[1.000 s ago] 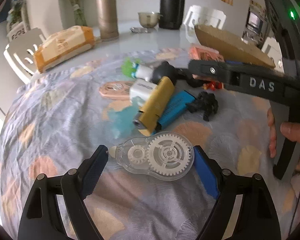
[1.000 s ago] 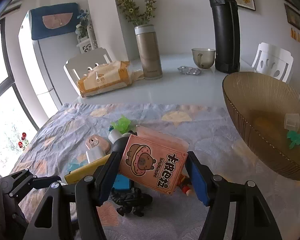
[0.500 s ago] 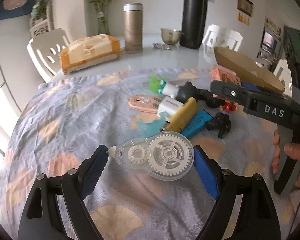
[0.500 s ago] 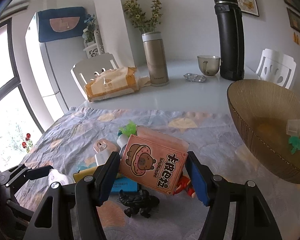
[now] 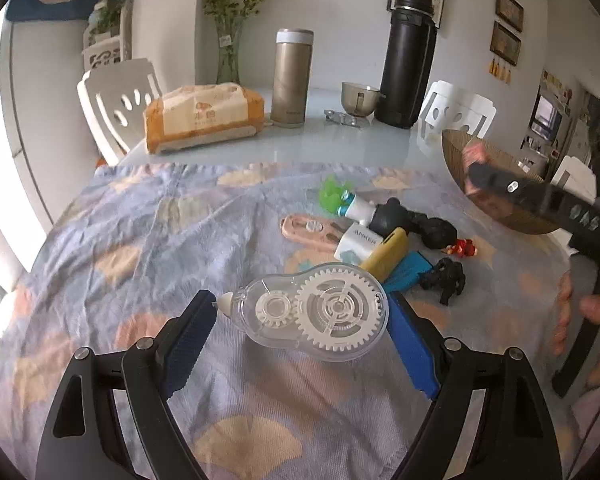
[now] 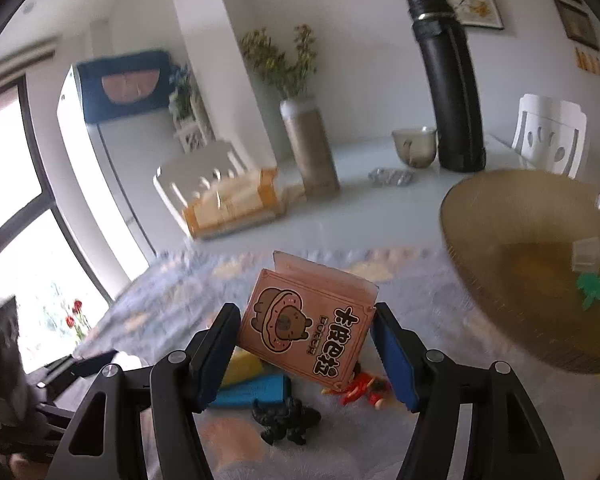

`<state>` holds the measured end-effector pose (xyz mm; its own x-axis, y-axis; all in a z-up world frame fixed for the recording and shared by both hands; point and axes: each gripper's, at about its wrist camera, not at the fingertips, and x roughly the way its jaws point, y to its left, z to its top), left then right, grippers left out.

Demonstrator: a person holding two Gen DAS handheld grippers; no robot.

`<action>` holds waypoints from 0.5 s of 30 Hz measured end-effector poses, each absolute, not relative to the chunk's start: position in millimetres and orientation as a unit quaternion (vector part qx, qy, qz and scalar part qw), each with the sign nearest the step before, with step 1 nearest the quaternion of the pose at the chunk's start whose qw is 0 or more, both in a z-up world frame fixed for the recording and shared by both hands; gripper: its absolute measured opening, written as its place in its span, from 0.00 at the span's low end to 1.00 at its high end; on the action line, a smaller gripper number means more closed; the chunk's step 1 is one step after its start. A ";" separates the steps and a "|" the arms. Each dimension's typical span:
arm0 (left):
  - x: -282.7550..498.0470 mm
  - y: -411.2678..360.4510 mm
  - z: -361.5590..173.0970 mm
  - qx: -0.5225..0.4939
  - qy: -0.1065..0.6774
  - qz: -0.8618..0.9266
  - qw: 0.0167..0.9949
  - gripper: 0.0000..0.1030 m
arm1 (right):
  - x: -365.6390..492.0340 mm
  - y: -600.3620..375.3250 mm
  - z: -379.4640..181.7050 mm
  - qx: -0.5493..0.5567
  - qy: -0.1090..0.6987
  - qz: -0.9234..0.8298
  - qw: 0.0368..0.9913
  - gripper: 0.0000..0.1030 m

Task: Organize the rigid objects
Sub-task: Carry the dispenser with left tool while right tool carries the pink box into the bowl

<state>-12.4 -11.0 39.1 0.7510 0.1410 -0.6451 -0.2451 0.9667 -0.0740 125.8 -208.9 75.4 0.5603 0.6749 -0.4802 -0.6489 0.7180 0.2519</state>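
While carried clear of the cloth for the brown bowl (image 6: 500, 240): correction tape dispenser (image 5: 316, 310) pinched in left gripper (image 5: 302, 334); pink card box (image 6: 306, 330) clamped by right gripper (image 6: 304, 354).

A clear plastic correction-tape dispenser (image 5: 312, 312) with white toothed wheels inside lies flat between the left tongs (image 5: 300, 336), lifted off the flowered cloth (image 5: 140, 240), its pointed tip to the left. A pink card box (image 6: 306, 326) printed with a brown bear in a doughnut sits tilted between the right tongs (image 6: 304, 348) — flap open at the top. On the cloth lie a white charger (image 5: 358, 242), a yellow bar (image 5: 388, 254), a blue lighter-shaped piece (image 5: 406, 274), a black figure (image 5: 446, 280), a small red figure (image 5: 464, 248) and a pink flat case (image 5: 308, 230). The amber bowl (image 6: 500, 264) — near the box — holds a green toy (image 6: 594, 288).
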 end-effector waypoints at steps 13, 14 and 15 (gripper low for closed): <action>51.3 -65.4 95.1 -0.013 0.296 0.034 0.955 0.81 | 152.9 -281.5 99.6 0.109 0.258 0.314 0.907 0.64; 60.3 -70.3 99.8 -0.017 0.291 0.026 0.956 0.81 | 156.4 -288.2 100.1 0.119 0.260 0.310 0.907 0.64; 66.0 -74.6 102.5 -0.021 0.288 0.021 0.957 0.81 | 158.7 -293.0 100.7 0.126 0.261 0.306 0.907 0.64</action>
